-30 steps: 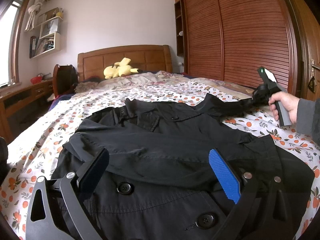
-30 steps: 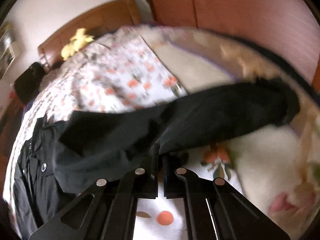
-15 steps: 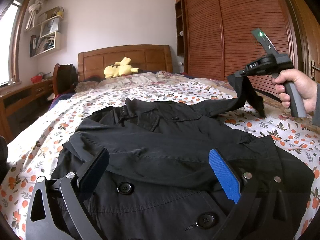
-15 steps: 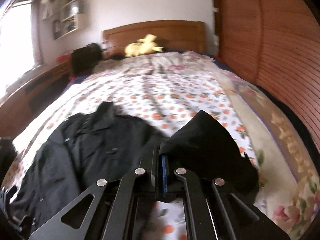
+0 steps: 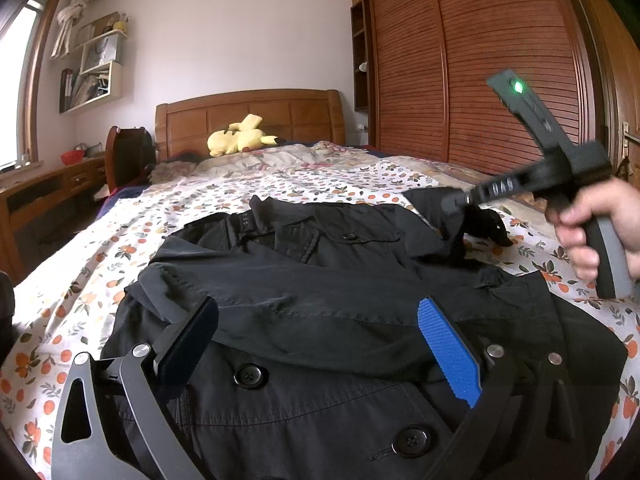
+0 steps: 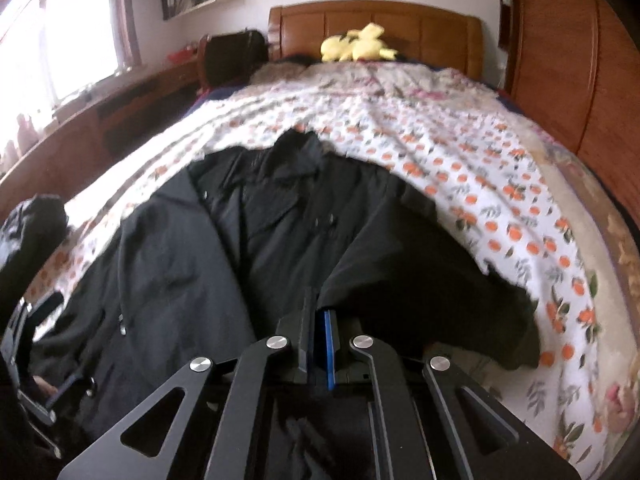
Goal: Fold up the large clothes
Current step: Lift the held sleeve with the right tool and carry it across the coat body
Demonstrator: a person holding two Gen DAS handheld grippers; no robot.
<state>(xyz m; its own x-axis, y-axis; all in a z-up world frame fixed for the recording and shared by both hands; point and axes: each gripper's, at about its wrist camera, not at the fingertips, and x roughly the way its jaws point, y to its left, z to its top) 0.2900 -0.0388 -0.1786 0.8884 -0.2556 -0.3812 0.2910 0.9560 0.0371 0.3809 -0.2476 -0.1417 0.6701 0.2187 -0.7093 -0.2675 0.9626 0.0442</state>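
While clamped flat on the black sleeve point(image 5: 456, 220), right hand-held gripper point(image 6: 320, 320) raised above the coat's right side, pads pressed together on the cloth, so the sleeve hangs from the tips and probably gets carried inward across the chest for the fold. Black coat point(image 5: 320, 280) spread front-up on the bed point(image 5: 280, 184), directly ahead of and below both tools, collar at the far end, buttons nearest. Left hand-held gripper point(image 5: 320, 340) with jaws wide apart, nothing between them, poised low over the hem near the buttons, likely waiting to pin or smooth the body once the sleeve lands. Left sleeve apparently already laid across the front, as a fold line ahead of the open jaws suggests. Hard to make out: exact grip point on the cuff, blurred in the right wrist view and dark against dark; coat hem cut off beneath the open jaws; holding hand point(image 5: 600, 236) only partly in frame.
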